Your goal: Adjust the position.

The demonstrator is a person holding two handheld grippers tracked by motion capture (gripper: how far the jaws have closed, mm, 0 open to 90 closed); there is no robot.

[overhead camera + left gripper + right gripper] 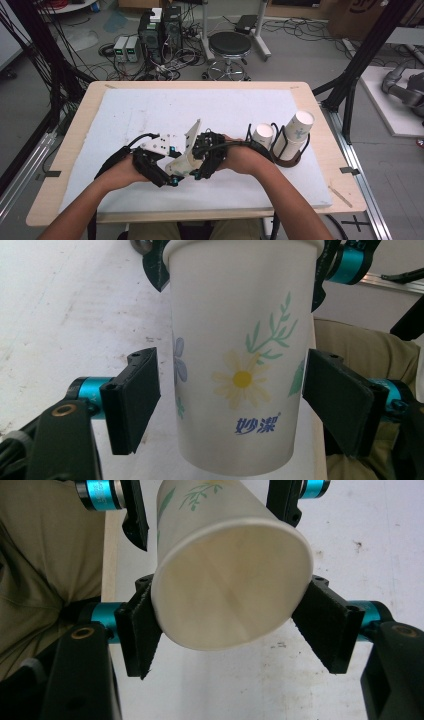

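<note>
My right hand-held gripper (pixel 227 630) clamps the paper cup (pixel 230 575) near its rim; my left hand-held gripper (pixel 232 405) stands open around its base, pads not touching.

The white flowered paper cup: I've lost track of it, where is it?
In the high view the white flowered paper cup sits low at centre, between both tongs, left of the black wire cup rack.

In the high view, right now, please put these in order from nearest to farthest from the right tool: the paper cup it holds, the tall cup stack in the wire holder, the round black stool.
1. Paper cup: in the right tool, at the table's near middle.
2. Tall cup stack: in the wire holder, at the right.
3. Black stool: on the floor beyond the table.
</note>
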